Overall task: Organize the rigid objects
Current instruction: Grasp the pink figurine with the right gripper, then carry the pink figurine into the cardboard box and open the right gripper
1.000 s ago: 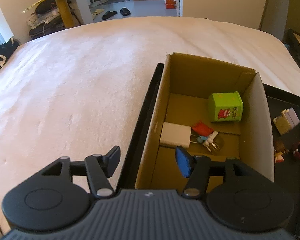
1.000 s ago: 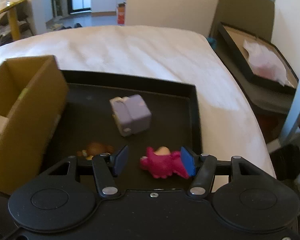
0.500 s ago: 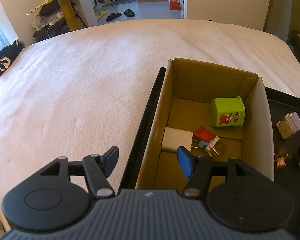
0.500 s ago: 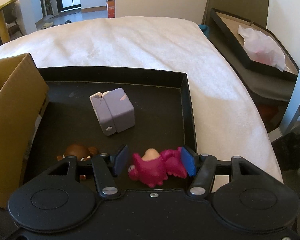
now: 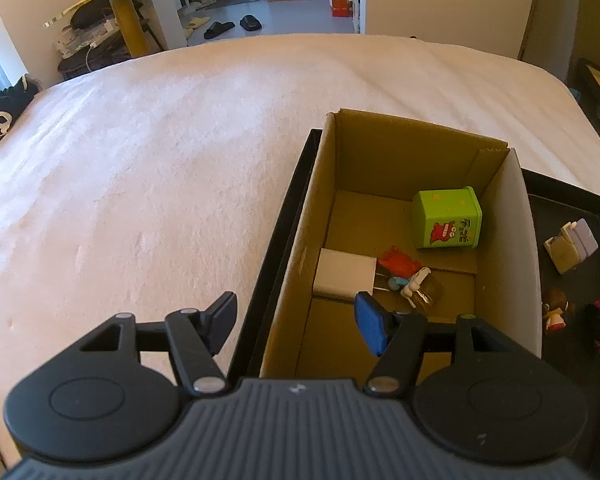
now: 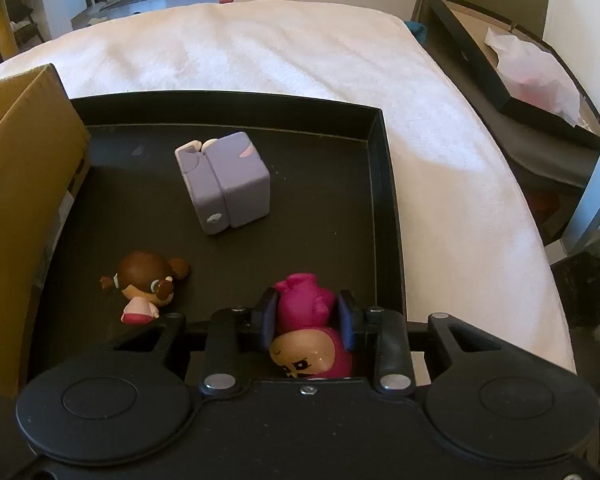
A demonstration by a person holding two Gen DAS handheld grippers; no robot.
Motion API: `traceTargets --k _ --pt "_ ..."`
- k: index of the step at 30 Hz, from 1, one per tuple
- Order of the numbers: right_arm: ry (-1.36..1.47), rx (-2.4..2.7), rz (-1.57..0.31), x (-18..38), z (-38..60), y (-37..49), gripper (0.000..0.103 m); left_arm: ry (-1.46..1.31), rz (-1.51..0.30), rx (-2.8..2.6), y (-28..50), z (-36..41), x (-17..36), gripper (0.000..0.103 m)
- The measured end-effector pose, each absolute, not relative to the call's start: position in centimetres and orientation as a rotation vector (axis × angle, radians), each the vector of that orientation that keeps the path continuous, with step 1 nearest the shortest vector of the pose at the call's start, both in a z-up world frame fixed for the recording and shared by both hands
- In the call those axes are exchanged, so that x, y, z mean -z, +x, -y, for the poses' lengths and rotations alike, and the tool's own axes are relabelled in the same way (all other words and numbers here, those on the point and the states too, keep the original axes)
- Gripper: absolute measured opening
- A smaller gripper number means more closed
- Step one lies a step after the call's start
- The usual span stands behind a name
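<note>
A bed [image 5: 148, 168] covered in a pale, fleecy white blanket [image 6: 284, 52] carried everything. Directly on the blanket lay a shallow black tray [image 6: 388, 184], set toward the bed's right side. Taking the tray as the landmark: the blanket stretched bare and wide to its left and beyond its far rim, while only a narrow strip of blanket ran along its right wall before the bed's edge dropped away. A cardboard box [image 5: 404, 148] stood inside the tray against its left wall; small toys lay on the tray floor to the box's right.
</note>
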State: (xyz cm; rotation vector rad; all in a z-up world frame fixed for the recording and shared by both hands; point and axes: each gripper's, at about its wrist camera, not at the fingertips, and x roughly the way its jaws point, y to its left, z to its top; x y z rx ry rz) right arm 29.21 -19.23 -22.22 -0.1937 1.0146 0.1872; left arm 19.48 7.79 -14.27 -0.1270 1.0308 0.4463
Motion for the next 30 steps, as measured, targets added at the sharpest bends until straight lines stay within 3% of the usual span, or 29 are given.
traceTargets --k 30 --pt "-0.082 -0.457 -0.834 10.3 13.7 25.8 0.031 -0.234 -0.987 -0.347 18.0 -10.0 13.7 0.062"
